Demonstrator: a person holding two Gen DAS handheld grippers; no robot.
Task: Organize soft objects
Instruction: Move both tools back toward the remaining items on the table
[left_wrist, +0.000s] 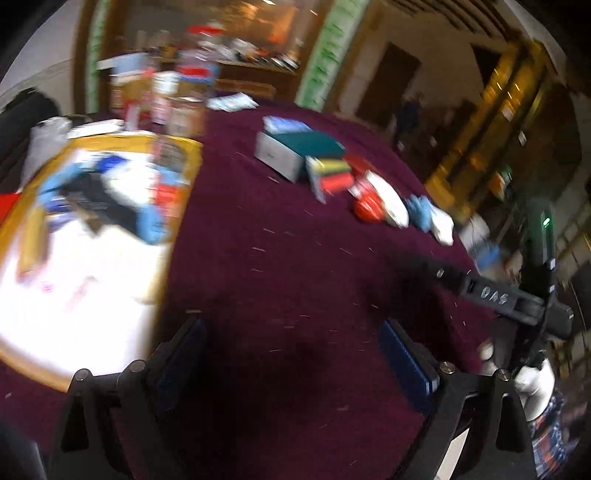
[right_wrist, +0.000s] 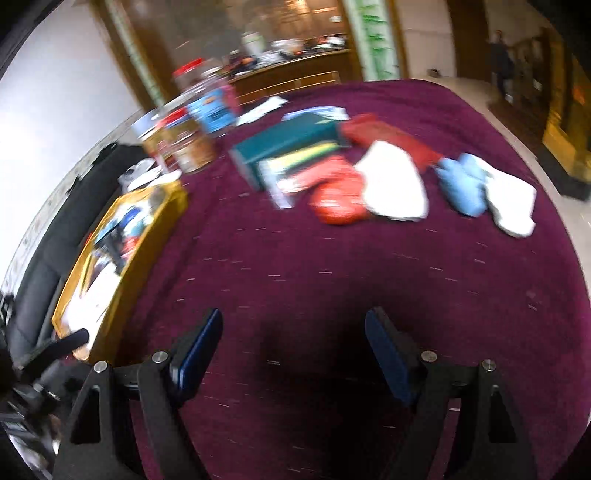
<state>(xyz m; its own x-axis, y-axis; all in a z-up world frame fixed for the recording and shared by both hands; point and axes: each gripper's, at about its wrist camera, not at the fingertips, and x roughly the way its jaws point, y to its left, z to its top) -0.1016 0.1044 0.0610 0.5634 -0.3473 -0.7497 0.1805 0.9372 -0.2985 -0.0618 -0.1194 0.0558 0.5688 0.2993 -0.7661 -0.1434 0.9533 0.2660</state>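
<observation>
Both views are motion-blurred. On the maroon tablecloth (right_wrist: 332, 277) lie soft items in a row: a red one (right_wrist: 334, 203), a white one (right_wrist: 395, 184), a light blue one (right_wrist: 461, 184) and another white one (right_wrist: 513, 206). They also show in the left wrist view, red (left_wrist: 367, 206), white (left_wrist: 391, 203), blue (left_wrist: 419, 210). My left gripper (left_wrist: 291, 354) is open and empty above bare cloth. My right gripper (right_wrist: 293, 350) is open and empty, short of the soft items. The right gripper's body shows in the left view (left_wrist: 495, 295).
A yellow-rimmed tray (left_wrist: 184, 162) with blue, black and white items sits at the left; it also shows in the right wrist view (right_wrist: 147, 236). A teal box (right_wrist: 284, 144), colourful packs (right_wrist: 303, 166) and jars (right_wrist: 192, 144) stand behind. The table's edge curves at the right.
</observation>
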